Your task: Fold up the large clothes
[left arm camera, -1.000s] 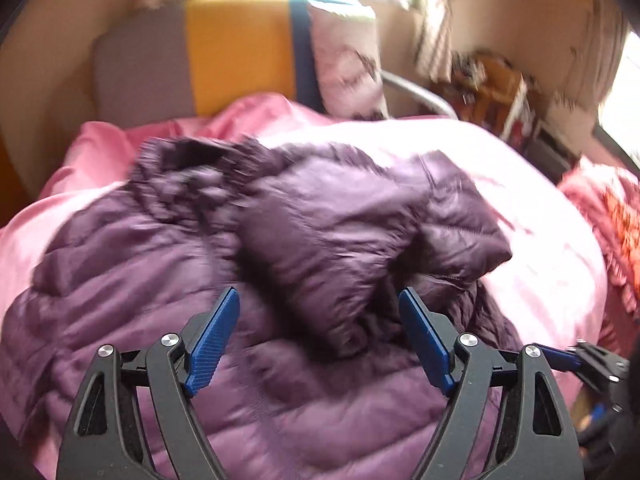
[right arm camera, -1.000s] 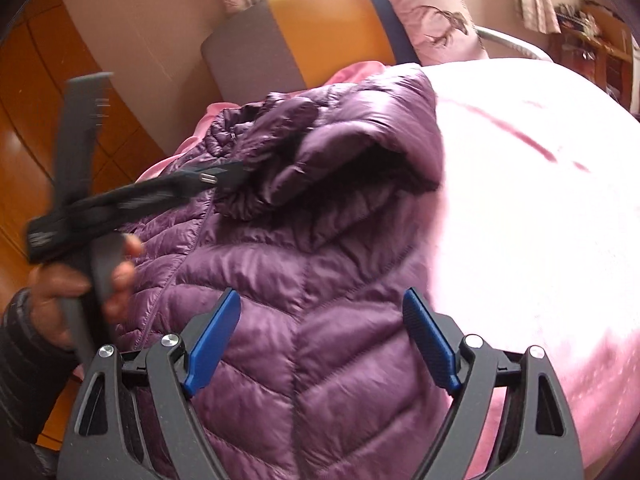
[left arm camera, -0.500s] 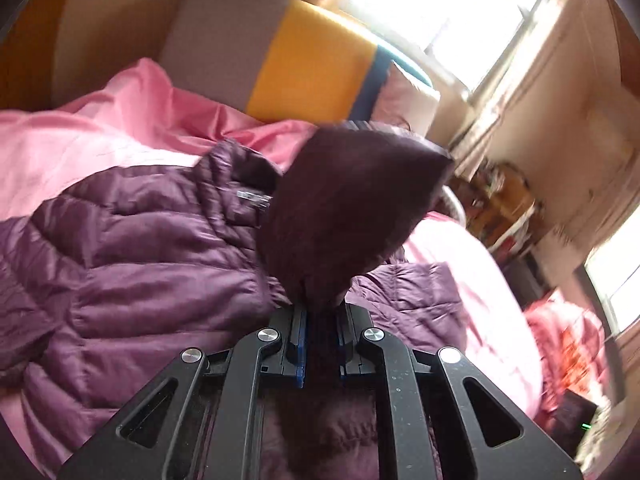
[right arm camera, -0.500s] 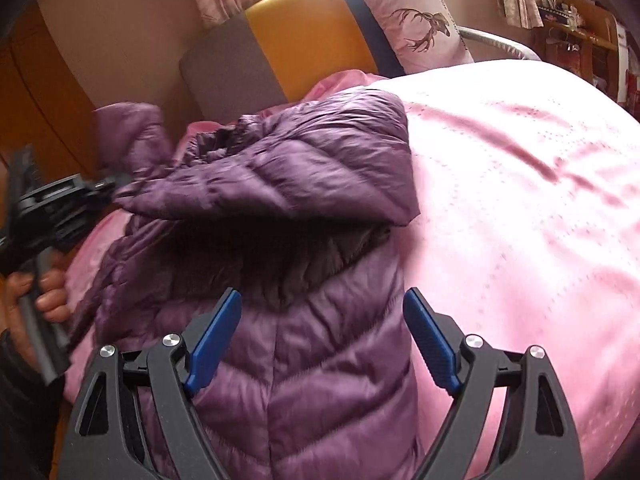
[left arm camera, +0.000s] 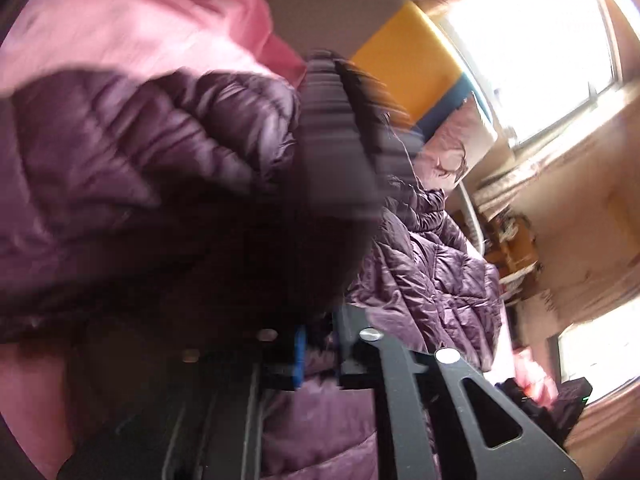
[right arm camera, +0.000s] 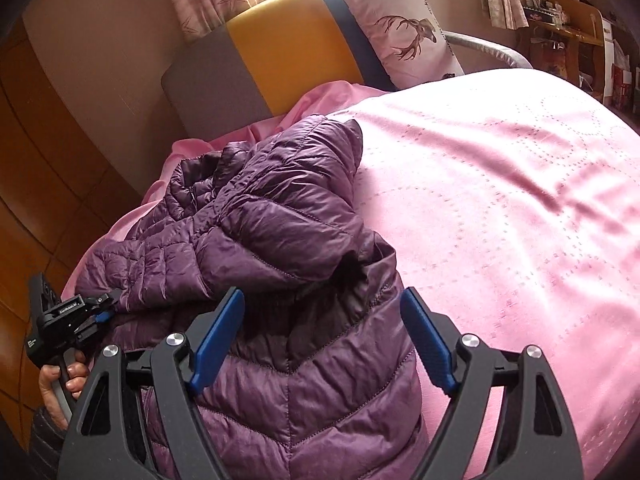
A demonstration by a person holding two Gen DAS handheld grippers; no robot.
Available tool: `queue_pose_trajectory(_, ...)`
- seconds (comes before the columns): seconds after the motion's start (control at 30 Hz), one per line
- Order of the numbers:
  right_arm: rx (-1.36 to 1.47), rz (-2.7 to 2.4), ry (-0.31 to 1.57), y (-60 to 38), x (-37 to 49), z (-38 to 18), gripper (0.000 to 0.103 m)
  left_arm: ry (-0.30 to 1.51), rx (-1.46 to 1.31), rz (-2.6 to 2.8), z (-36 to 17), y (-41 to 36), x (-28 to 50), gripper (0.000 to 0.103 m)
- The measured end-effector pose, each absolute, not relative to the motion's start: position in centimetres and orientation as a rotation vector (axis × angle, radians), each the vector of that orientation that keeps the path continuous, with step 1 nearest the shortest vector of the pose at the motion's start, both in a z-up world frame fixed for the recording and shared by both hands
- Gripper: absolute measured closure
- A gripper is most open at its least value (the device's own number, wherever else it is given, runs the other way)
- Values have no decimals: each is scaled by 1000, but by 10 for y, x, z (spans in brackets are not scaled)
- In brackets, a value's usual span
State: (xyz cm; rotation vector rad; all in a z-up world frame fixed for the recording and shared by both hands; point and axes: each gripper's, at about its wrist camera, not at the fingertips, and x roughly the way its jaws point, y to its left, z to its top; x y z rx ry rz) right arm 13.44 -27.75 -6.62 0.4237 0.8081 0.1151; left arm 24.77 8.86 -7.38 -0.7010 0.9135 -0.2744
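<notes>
Pink bedspread [right arm camera: 500, 200] covers the bed, and the purple down jacket [right arm camera: 280, 240] lies at its left side, near the headboard [right arm camera: 288, 44]. Left gripper [left arm camera: 318, 354] is opening, narrow, with jacket fabric between the pads, probably a sleeve end. Right gripper [right arm camera: 322, 340] stands wide and empty over the near part of the jacket. I judge the jacket light, puffy and slippery; take it at seams or cuffs.

Jacket [right arm camera: 280, 240] on bedspread [right arm camera: 500, 220], left side
</notes>
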Motion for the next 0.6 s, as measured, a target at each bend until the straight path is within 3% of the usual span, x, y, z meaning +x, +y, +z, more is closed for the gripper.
queue_pose_trajectory(0.03, 430, 110, 814, -279, 135, -67, 22, 902, -730, -284, -74, 94, 245, 74)
queue_pose_trajectory(0.1, 442, 100, 826, -284, 142, -70, 22, 869, -770, -282, -70, 102, 239, 46)
queue_pose_trajectory(0.13, 452, 95, 833, -286, 145, -72, 23, 859, -781, -273, -68, 105, 237, 44)
queue_pose_trajectory(0.33, 524, 94, 851, -298, 167, -79, 26, 850, -850, -245, -70, 125, 236, 45)
queue_pose_trajectory(0.4, 552, 95, 846, -303, 177, -80, 27, 859, -858, -245, -72, 128, 233, 53)
queue_pose_trajectory(0.53, 625, 124, 849, -313, 199, -83, 27, 854, -833, -243, -69, 128, 238, 55)
queue_pose_trajectory(0.6, 640, 133, 864, -314, 212, -87, 27, 853, -805, -241, -66, 130, 239, 67)
